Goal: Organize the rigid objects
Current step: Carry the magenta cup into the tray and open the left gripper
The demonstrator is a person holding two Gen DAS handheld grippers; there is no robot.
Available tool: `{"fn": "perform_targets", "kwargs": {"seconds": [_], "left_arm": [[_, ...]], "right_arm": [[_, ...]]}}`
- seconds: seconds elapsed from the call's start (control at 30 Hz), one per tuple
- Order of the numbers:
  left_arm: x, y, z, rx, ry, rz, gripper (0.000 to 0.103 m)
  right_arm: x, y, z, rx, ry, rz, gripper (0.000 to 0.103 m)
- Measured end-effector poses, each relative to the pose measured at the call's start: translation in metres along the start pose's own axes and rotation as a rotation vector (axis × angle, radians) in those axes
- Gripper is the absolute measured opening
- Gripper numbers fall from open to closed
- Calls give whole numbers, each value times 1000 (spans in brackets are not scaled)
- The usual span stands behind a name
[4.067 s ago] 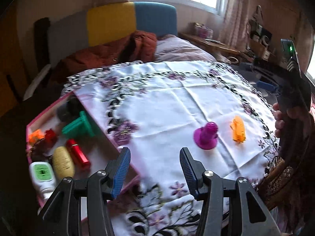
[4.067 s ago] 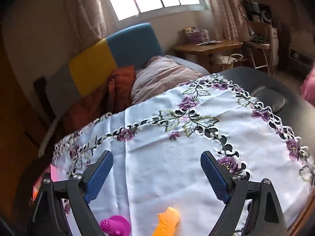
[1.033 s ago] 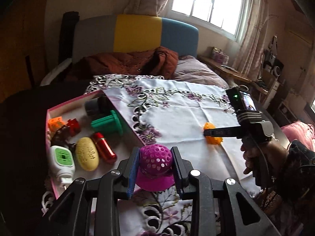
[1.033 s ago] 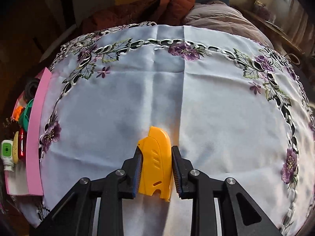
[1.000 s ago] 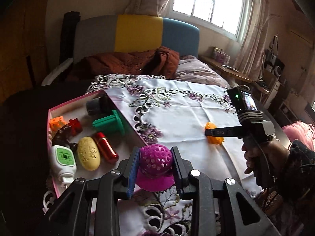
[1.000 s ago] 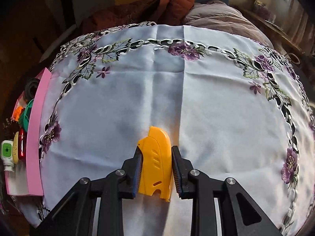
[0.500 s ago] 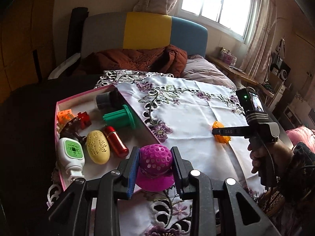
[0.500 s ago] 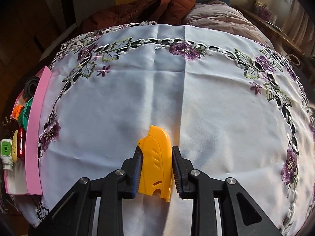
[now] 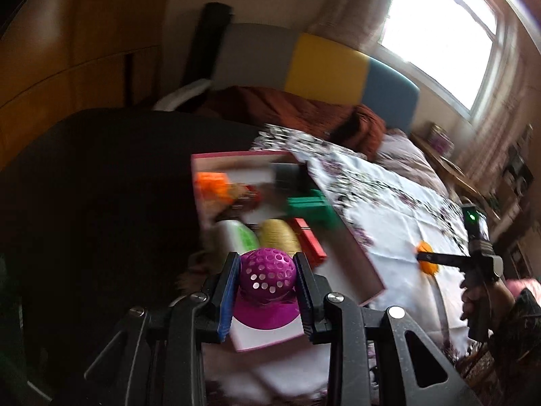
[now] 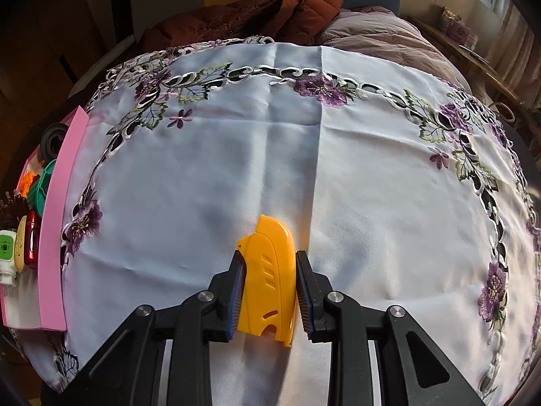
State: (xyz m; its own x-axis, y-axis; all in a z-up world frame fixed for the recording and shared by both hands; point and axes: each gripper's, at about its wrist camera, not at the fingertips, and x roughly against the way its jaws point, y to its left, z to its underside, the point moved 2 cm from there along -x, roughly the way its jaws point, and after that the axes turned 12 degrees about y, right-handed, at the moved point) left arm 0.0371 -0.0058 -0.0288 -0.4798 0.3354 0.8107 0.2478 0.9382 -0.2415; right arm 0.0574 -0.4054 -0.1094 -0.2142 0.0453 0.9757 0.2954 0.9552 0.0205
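Note:
My left gripper (image 9: 267,275) is shut on a magenta toy with a perforated dome (image 9: 267,272) and holds it above the near end of the pink box (image 9: 365,264). The left wrist view is blurred by motion. My right gripper (image 10: 268,279) is shut on a yellow plastic piece (image 10: 268,270) that rests on the white embroidered tablecloth (image 10: 372,169). In the left wrist view the right gripper (image 9: 439,258) appears at the far right on the same yellow piece (image 9: 426,264), with a hand (image 9: 480,297) on its handle.
The pink box (image 10: 52,223) lies at the cloth's left edge and holds several items: a green spool (image 9: 312,206), a red cylinder (image 9: 309,240), a yellow oval (image 9: 279,235), a white and green device (image 9: 238,237) and an orange block (image 9: 211,184). A bed with a brown blanket (image 10: 257,10) lies beyond.
My left gripper has swung left with the magenta toy, from over the cloth's edge to over the pink box, and rolled. The right gripper and yellow piece have stayed put.

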Motion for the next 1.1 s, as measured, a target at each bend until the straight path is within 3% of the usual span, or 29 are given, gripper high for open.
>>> {"fn": "perform_targets", "kwargs": {"seconds": [0.23, 0.43, 0.63, 1.1], "left_arm": [[-8, 25, 10, 83, 49, 10, 31], [-16, -3, 6, 20, 56, 72, 31], [-29, -20, 4, -31, 84, 81, 31], [-83, -34, -2, -89, 174, 21, 31]], "right_arm": [[0, 0, 0, 2, 1, 3, 29], [0, 1, 0, 4, 2, 2, 29], [1, 2, 0, 8, 2, 4, 29], [1, 3, 2, 14, 2, 2, 29]]}}
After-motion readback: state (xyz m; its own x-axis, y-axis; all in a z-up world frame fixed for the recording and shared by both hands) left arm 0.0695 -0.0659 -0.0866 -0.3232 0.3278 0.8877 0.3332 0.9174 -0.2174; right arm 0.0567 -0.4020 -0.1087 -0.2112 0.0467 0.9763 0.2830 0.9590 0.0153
